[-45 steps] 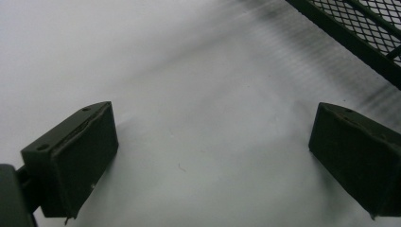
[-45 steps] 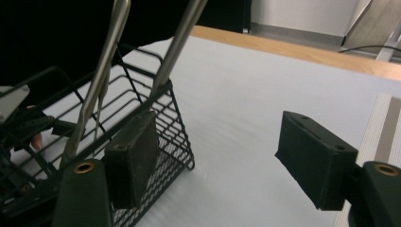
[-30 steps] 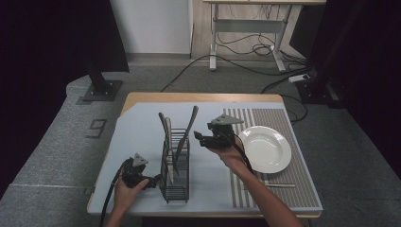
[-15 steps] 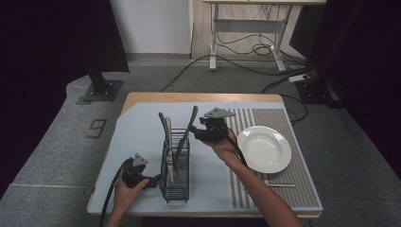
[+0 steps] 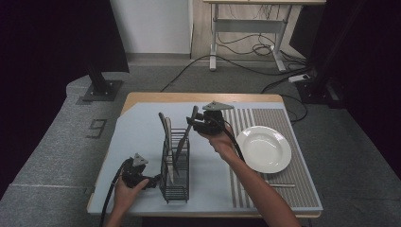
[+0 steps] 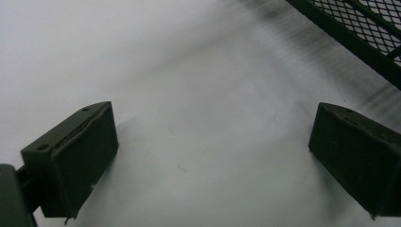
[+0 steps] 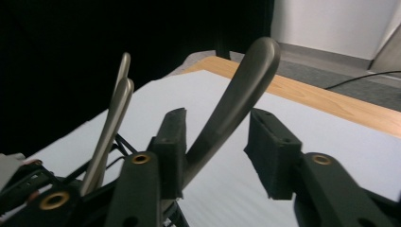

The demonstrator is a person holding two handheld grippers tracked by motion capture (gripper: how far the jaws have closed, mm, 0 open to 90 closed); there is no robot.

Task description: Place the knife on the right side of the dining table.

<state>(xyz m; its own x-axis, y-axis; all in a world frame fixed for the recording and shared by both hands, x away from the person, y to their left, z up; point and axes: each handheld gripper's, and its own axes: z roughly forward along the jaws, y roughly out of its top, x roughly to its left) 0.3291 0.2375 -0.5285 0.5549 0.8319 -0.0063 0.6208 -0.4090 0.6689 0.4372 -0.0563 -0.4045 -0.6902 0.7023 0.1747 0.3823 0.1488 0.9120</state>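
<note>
One utensil handle (image 7: 236, 101) is being enclosed by the right gripper (image 7: 217, 156) above the wire caddy (image 5: 175, 165) — its jaws have just been closing, one pad touching, nothing lifted out yet. Beside the caddy, the left gripper (image 6: 213, 161) is being held wide and empty — two more handles (image 5: 164, 124) are waiting inside.

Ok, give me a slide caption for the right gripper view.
Right gripper closing its jaws around a leaning utensil handle, one pad not yet touching.
</note>
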